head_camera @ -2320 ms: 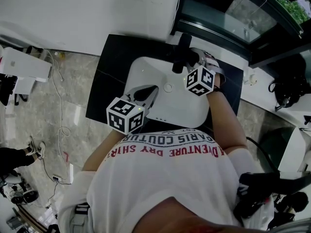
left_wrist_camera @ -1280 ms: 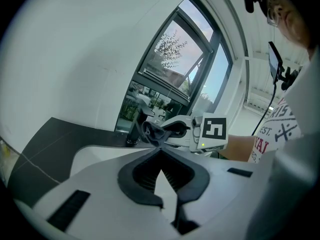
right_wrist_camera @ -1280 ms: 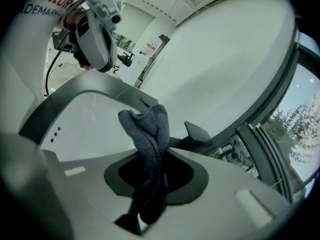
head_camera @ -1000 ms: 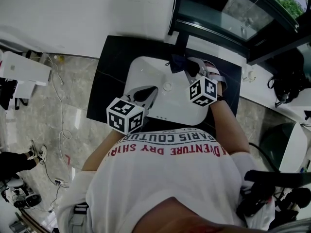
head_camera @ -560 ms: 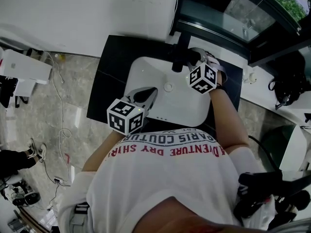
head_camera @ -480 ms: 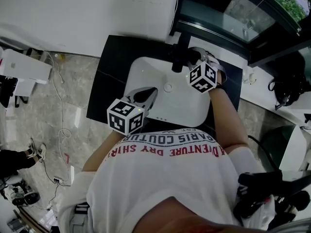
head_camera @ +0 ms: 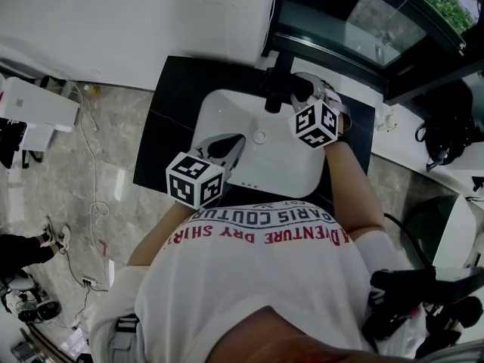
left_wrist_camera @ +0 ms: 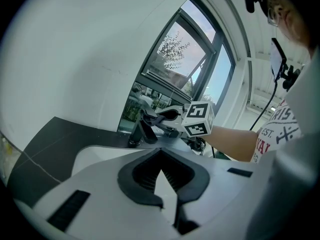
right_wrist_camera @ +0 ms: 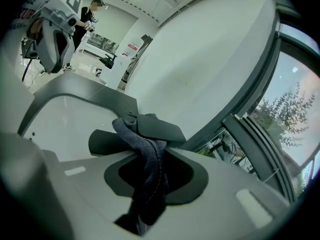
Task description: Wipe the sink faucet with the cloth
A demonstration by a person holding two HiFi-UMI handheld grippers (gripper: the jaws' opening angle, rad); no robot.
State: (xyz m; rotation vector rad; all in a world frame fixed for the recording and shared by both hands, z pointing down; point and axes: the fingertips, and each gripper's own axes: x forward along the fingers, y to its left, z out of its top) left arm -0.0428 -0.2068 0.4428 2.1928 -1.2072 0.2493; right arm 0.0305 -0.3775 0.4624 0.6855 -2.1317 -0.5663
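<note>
The cloth (right_wrist_camera: 146, 164) is dark charcoal with a coarse knitted weave. The faucet (head_camera: 275, 89) is matt black. The sink (head_camera: 227, 108) is white and sits in a black counter (head_camera: 170, 119). The left gripper (left_wrist_camera: 161, 156) and right gripper (head_camera: 300, 89) are pale grey-white with black jaw linings. Each bears a cube (head_camera: 194, 180) patterned in black-and-white squares. The shirt (head_camera: 249, 286) is white with red and dark lettering. The floor (head_camera: 68, 172) is grey, veined like marble.

Two grippers are working here: left gripper (head_camera: 229, 145) and right gripper (head_camera: 302, 89). One cloth (right_wrist_camera: 148, 160) is hanging in the right gripper's jaws. One faucet (head_camera: 275, 89) is standing just ahead of the right gripper. One sink (head_camera: 219, 106) is sitting beneath both, on one black counter (head_camera: 178, 97).
</note>
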